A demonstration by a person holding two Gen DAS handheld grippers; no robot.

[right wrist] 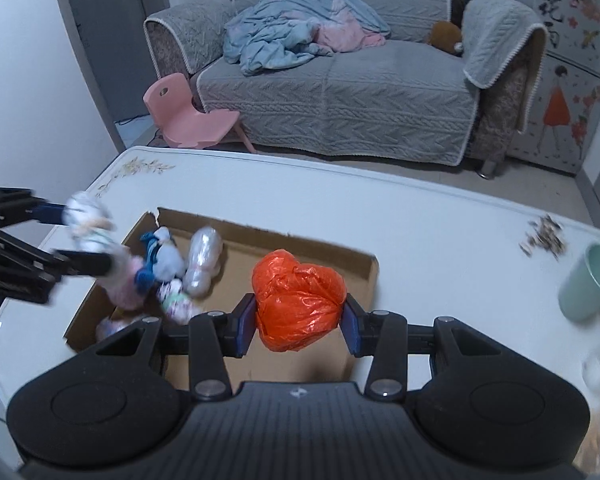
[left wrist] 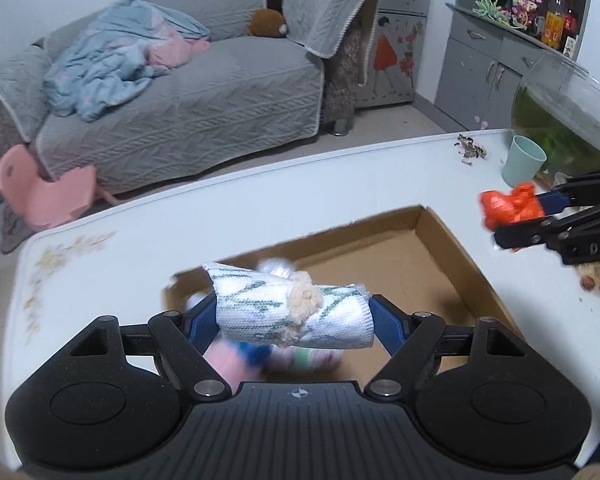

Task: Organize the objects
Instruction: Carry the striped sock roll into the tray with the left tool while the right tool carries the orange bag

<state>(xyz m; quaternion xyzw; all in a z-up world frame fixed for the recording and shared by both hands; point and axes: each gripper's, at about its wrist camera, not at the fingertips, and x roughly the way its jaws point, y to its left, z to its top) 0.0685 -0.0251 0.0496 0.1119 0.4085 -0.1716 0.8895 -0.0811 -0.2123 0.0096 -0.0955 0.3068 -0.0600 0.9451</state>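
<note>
Both over the cardboard box (right wrist: 364,268), left claw (left wrist: 294,316) grips rolled cloth (left wrist: 296,312), right claw (right wrist: 299,316) orange bag (right wrist: 298,300).

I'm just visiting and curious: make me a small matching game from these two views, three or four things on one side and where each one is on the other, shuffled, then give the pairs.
Things:
1. white patterned cloth roll
2. orange plastic bag
3. mint green cup
4. blue blanket

Places:
A. standing on the white table, outside the cardboard box
B. clamped in the right gripper
C. heaped on the grey sofa
D. clamped in the left gripper

Pairs: 1-D, 2-B, 3-A, 4-C
</note>
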